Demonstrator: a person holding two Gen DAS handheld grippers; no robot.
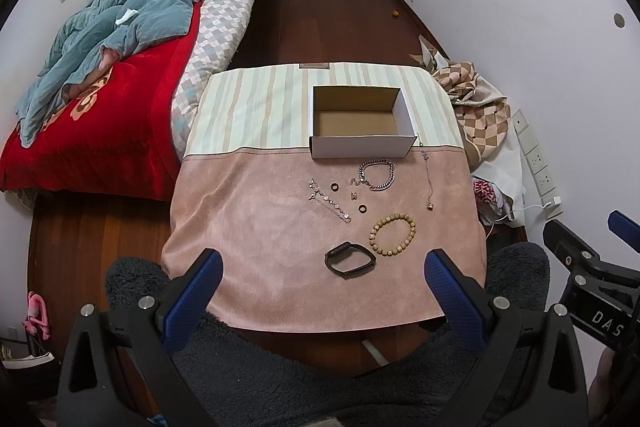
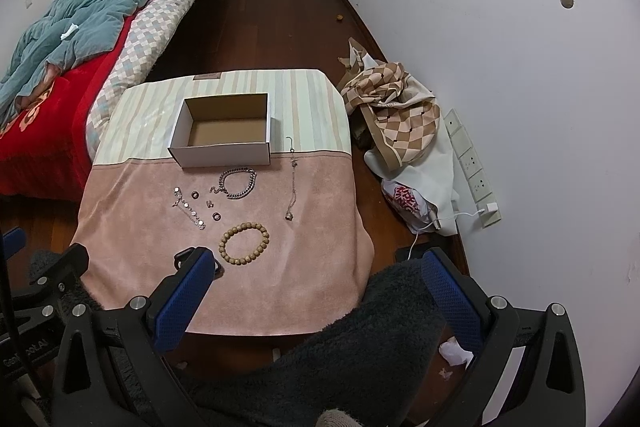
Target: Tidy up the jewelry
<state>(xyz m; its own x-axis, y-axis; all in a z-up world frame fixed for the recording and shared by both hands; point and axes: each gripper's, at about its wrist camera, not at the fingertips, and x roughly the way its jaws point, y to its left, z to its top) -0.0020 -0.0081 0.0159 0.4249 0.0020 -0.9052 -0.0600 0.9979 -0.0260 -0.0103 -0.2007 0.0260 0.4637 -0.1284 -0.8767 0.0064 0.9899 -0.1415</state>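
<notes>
Both grippers, left gripper (image 1: pixel 322 281) and right gripper (image 2: pixel 316 281), hang spread and empty at the near edge of the surface (image 1: pixel 248 227). Ahead lie the bracelets (image 1: pixel 392 234) loose, and beyond them the empty box (image 1: pixel 360 123), presumably their destination.

So the white cardboard box (image 1: pixel 362 123) sits open and empty, brown inside, on the far part of the surface. Everything else is laid out on the near side of that box. A chunky silver chain bracelet (image 1: pixel 378 174) is curled just in front of it. Left of the box's front are a sparkly stone bracelet (image 1: pixel 330 201) lying diagonal and two small dark rings (image 1: pixel 334 187) (image 1: pixel 362 208). A thin chain necklace (image 1: pixel 427 179) runs straight down from the box's right corner. Further out are a tan wooden bead bracelet (image 1: pixel 393 233) and a black wristband (image 1: pixel 350 257), both flat.
</notes>
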